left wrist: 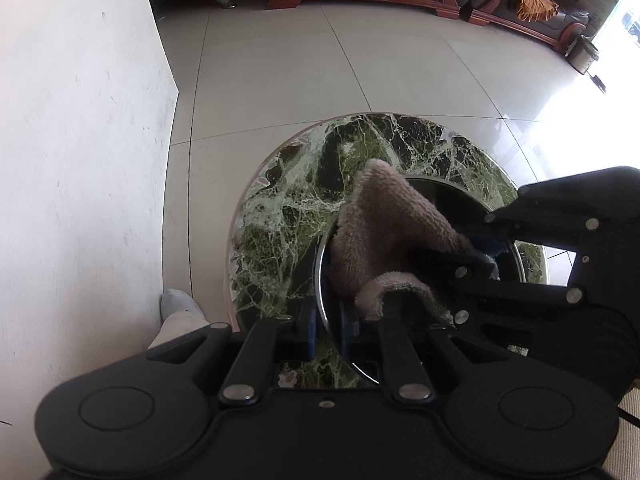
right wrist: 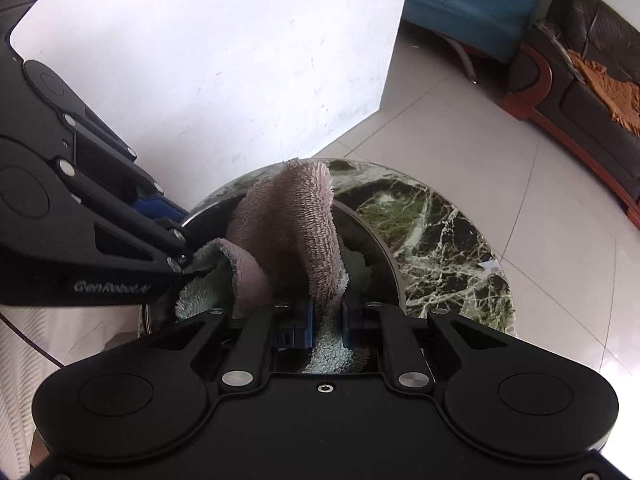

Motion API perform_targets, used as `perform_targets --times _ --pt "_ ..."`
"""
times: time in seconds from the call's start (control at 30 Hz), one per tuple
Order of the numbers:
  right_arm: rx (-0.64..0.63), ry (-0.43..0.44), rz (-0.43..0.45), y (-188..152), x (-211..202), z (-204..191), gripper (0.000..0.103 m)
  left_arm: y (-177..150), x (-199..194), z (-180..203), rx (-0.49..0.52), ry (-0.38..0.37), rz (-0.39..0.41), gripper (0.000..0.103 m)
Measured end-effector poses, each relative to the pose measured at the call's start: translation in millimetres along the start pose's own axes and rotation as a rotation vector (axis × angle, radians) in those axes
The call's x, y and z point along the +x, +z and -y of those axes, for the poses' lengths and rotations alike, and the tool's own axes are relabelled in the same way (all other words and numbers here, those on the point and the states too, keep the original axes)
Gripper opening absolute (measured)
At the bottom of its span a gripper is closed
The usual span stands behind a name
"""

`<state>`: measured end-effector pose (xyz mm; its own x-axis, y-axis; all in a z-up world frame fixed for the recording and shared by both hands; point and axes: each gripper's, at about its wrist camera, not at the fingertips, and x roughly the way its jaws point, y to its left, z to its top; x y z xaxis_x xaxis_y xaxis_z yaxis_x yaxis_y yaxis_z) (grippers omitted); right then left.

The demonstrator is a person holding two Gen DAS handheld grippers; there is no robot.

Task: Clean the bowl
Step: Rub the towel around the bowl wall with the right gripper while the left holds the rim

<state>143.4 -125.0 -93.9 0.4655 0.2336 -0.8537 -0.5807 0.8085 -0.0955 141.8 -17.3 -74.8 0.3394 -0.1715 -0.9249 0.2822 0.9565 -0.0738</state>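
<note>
Left wrist view: my left gripper [left wrist: 329, 326] pinches the bowl [left wrist: 424, 184] rim at the round marble table [left wrist: 280, 216]'s near edge, wall close beside. My right gripper [right wrist: 327, 322] pinches the cloth [right wrist: 288, 224] inside the bowl. "GenRobot.AI" marks one finger; tiled floor [left wrist: 304, 64] lies open beyond.

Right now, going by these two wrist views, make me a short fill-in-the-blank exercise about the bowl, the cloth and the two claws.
1. The left claw is clamped on the rim of the ____.
2. The right claw grips a fluffy pink ____.
3. The bowl stands on a round table with a top of green ____.

Missing words: bowl; cloth; marble
</note>
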Motion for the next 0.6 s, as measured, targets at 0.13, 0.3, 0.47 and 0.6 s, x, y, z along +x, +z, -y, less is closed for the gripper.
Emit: perform_targets --times 0.13,0.3,0.47,0.6 --pt "-0.011 0.027 -0.031 -7.1 -1.2 -8.6 0.012 0.0 0.7 0.9 0.005 0.002 -0.001 0.011" --pt "0.014 0.095 -0.026 -2.2 -3.6 -11.7 0.012 -0.8 1.2 0.8 0.004 0.002 -0.004 0.01" --pt "0.019 0.031 0.009 8.9 1.3 -1.6 0.012 -0.5 0.6 0.2 0.001 0.0 -0.005 0.011" --pt "0.013 0.018 -0.013 5.2 3.8 1.2 0.012 -0.3 1.0 -0.2 -0.001 -0.005 -0.003 0.011"
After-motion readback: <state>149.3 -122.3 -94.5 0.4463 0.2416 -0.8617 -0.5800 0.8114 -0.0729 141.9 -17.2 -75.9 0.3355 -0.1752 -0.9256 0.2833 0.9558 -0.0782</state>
